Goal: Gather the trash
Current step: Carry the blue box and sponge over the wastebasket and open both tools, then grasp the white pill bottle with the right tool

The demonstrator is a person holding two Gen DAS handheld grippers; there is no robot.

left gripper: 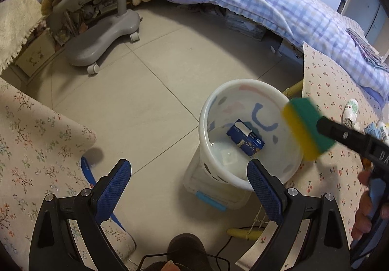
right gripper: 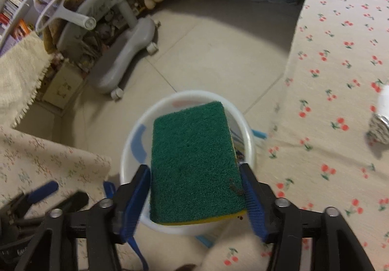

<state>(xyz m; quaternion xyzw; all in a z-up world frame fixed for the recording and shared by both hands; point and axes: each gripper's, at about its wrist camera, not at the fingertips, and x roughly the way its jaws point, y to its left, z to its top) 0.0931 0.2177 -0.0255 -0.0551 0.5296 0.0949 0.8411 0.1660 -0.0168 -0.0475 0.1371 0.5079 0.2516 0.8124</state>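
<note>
The left wrist view looks down along its fingers at the tiled floor, with the white bin [left gripper: 250, 135] just ahead to the right. The right wrist view looks down on the same bin [right gripper: 170, 224] from closer above. Both share the grey chair base [left gripper: 102, 38] and the bed.

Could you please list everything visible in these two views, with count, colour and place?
sponge: one, green over yellow, above the bin
bin: one, white, on the floor
carton: one, blue, inside the bin
chair: one, grey, far left
bedding: one, lilac checked, far side
cherry cloth: one, beige, right
right tongs: black and blue, shut on the sponge
left tongs: black and blue, open
</note>
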